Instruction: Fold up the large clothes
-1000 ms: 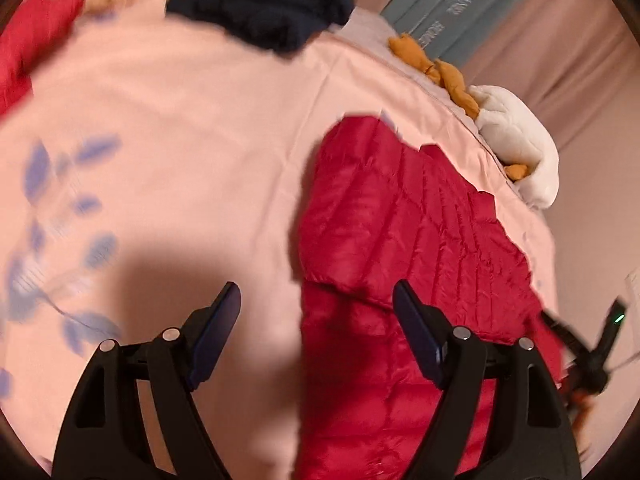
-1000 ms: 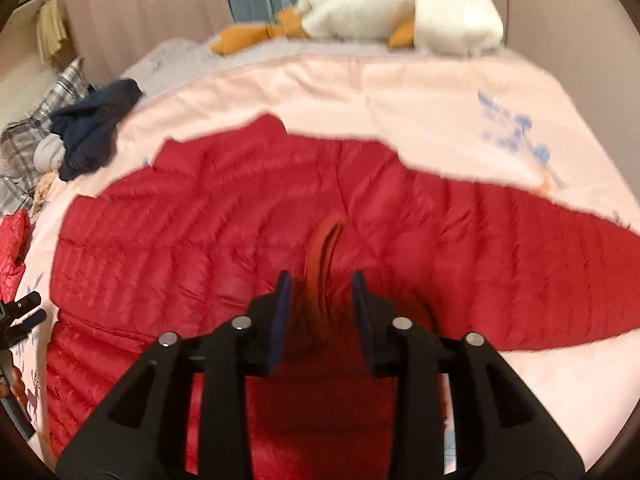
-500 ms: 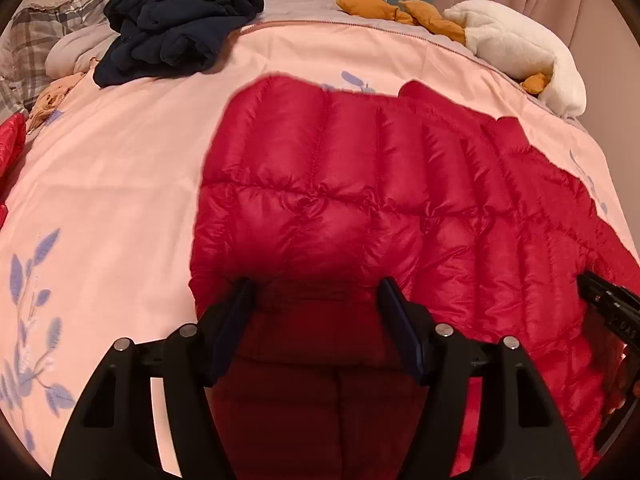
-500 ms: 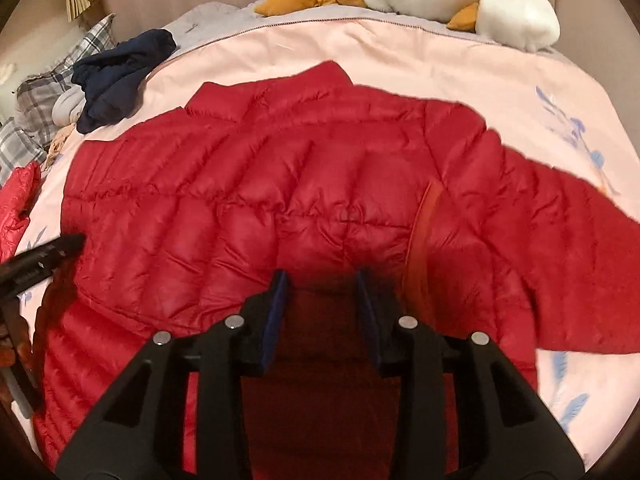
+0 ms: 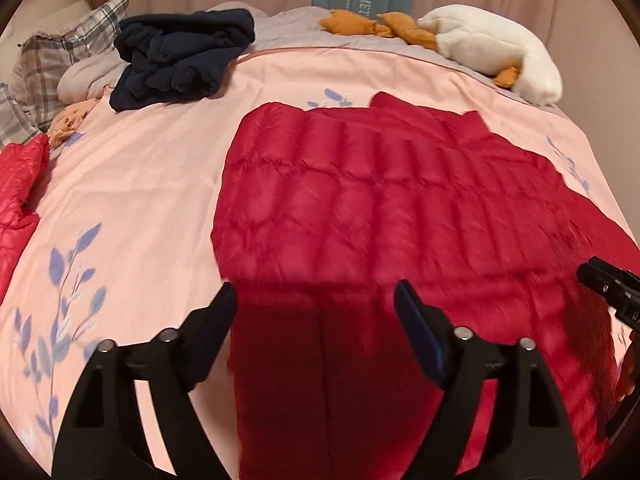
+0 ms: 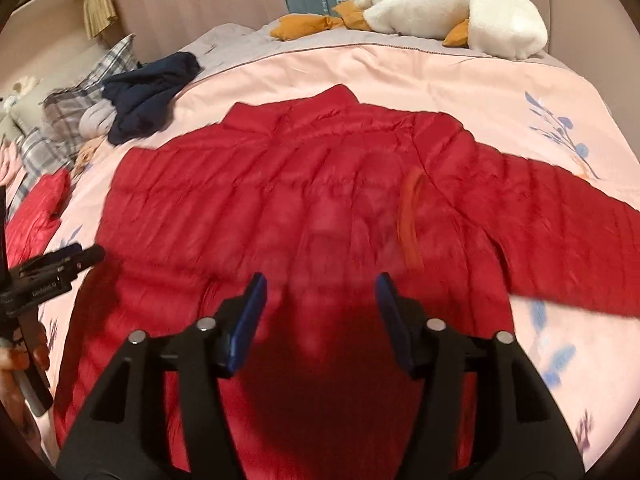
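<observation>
Lying spread on the pink bedspread (image 6: 400, 76), the red puffer jacket (image 6: 320, 184) fills the space straight ahead of both tongs, collar at the far end and one sleeve (image 6: 560, 216) stretched out to the right of the right gripper (image 6: 320, 308). That gripper's jaws are opening, and although jacket fabric shows between the blue pads, nothing appears pinched. The left gripper (image 5: 316, 312) is likewise opening wide over the jacket's left side, its pads clear of the cloth; the right tool's tip pokes in at the far right of its view.

The jacket looks light, soft and puffy, with a smooth quilted shell that is probably slippery. A judgement: it will spring back rather than hold a crease, so each fold likely needs pressing flat. Good holds seem to be the hem corners just below the pads, the cuff of the outstretched sleeve, or a seam ridge, where the fabric bunches and the pads can bite; pinching a single air-filled panel risks slipping.

No real containers are visible. The bed itself carries everything: a dark navy garment pile (image 5: 184, 56) far ahead and left of the left gripper, a second red garment (image 5: 20, 188) at the far left edge, plaid pillows (image 5: 52, 52) behind it, and a white plush goose (image 6: 452, 8) beyond the collar.
</observation>
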{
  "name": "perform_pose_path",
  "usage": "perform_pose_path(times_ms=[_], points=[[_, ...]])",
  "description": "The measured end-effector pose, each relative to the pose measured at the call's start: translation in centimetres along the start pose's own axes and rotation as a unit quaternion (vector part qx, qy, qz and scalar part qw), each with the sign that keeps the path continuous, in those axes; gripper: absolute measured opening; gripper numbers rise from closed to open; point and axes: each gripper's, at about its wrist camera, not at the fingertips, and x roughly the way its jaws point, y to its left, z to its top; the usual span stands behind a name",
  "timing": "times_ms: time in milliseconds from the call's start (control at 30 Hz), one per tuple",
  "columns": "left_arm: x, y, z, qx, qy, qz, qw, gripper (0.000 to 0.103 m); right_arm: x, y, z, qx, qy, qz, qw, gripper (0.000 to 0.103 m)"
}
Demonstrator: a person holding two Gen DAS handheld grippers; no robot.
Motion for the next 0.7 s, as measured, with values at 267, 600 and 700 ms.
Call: perform_pose_path(times_ms=[267,600,700], points=[[-4.1,-2.8,-6.3,0.037,0.018,-0.025,0.9989,0.082,-4.3,1.4,-7.1,-0.028,0.022,0.008,0.999,0.067],[-6.6,-1.4,-14.7,0.030,0.044,-0.034,0.9980,0.083,-7.8,0.5,-14.4,-0.082,0.045,-0.013,0.996,0.069],[-8.3,-0.3,-15.7,0.017,0.041,-0.036,0.9984,0.083,-10.4,-1.0,-15.1,-0.068,0.036,0.010,0.997,0.075]])
